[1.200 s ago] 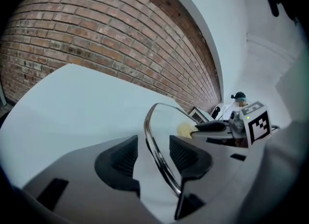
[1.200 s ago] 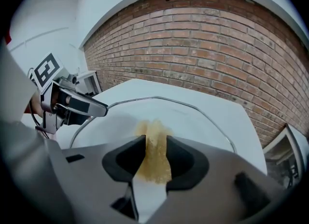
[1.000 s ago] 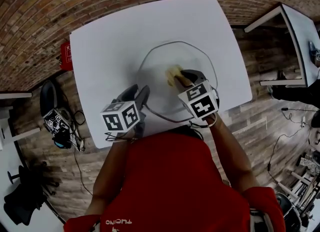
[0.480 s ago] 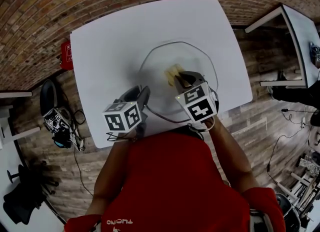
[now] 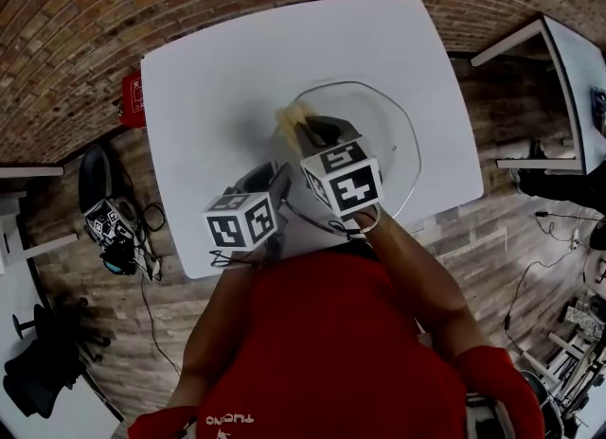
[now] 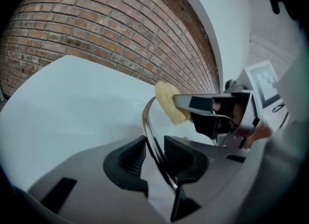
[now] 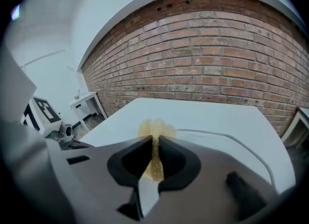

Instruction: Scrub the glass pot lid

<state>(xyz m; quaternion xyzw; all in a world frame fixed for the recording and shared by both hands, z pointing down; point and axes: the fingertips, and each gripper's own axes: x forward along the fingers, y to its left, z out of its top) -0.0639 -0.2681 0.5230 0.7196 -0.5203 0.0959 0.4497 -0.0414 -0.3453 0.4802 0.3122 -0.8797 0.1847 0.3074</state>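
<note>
- The glass pot lid [image 5: 383, 130] is a round pane of clear glass with a thin metal rim [image 6: 147, 126]. The white table [image 5: 208, 78] under it shows through the glass.
- The lid is on the near right part of the table, right in front of the person in the red top [image 5: 322, 352]. No view shows whether it lies quite flat.
- A yellow sponge [image 5: 288, 115] touches the lid at its far left edge. In the left gripper view it sits against the top of the rim's curve.
- The right gripper [image 5: 308, 125] reaches over the lid from the near side. Its jaws are pressed together on the sponge, which is squashed thin between the pads and bulges out past their tips.
- The left gripper [image 6: 154, 147] is at the lid's near left edge, just beside the right gripper. Its jaws are closing on the rim, which runs between the two black pads, one pad on each side of the metal band.
- Beyond the table, on the far side of the lid, rises a brick wall [image 7: 217, 59].
</note>
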